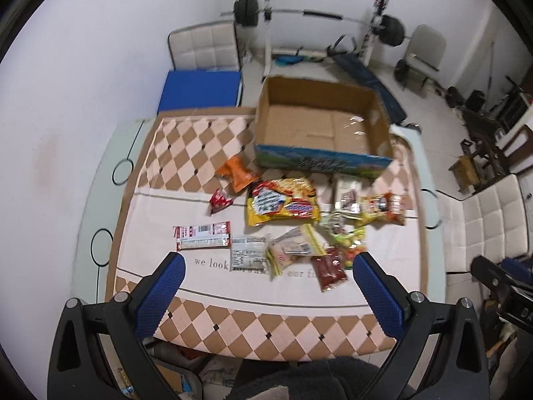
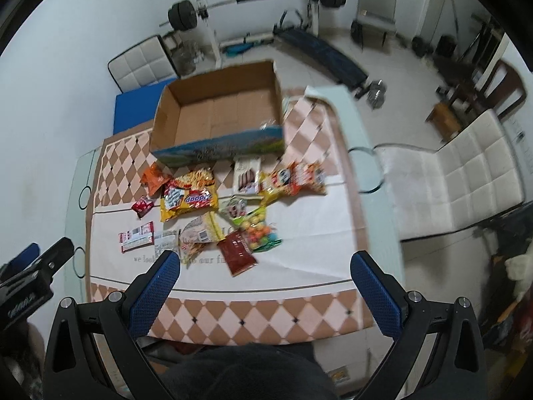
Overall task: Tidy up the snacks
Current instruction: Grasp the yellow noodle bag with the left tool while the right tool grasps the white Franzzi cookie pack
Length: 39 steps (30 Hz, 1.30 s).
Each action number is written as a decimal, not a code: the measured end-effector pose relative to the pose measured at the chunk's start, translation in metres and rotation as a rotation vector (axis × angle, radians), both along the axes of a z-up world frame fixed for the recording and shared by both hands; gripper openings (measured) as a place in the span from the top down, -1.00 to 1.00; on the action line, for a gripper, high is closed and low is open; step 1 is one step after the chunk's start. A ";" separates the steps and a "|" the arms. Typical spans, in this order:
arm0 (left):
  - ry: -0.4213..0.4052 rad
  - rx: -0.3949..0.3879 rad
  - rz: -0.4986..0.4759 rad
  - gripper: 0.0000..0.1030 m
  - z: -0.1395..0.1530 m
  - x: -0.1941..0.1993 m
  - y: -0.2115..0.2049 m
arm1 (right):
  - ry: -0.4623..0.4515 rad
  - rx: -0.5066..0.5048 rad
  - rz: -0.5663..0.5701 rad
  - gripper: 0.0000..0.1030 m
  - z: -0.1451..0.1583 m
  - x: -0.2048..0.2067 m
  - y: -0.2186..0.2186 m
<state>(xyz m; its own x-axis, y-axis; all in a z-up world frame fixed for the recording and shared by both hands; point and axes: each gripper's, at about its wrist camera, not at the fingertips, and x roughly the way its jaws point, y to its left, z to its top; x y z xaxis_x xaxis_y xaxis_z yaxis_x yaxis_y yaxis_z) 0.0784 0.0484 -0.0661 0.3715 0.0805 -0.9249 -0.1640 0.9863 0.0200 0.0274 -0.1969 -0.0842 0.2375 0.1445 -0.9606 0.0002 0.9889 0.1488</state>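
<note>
Seemingly at the outset, both the left gripper (image 1: 269, 263) and right gripper (image 2: 265, 261) hover released over the near worktop (image 1: 100, 200), holding nothing. Snack packets (image 1: 281, 205) lie scattered mid-cloth; the cardboard box (image 1: 319, 123) sits empty beyond them. Next move likely calls for closing on a near packet.

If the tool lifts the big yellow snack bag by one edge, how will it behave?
The large yellow crinkled plastic snack bag probably sags and bends, since its film looks thin and wrinkled. It seems puffy, so likely light for its size. The glossy surface may slip between the pads.
</note>
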 end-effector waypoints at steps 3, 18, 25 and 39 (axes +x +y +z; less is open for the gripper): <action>0.014 0.015 -0.054 -1.00 -0.034 0.028 0.009 | 0.069 0.035 0.007 -1.00 -0.045 0.027 0.007; 0.221 0.234 -0.798 -1.00 -0.240 0.160 -0.036 | 0.284 0.072 0.017 -1.00 -0.250 0.119 0.041; 0.271 0.309 -0.987 -1.00 -0.291 0.180 -0.053 | 0.320 0.079 0.027 -1.00 -0.292 0.120 0.052; 0.380 0.117 -1.001 -0.80 -0.313 0.212 -0.059 | 0.345 0.090 -0.046 -1.00 -0.330 0.106 0.056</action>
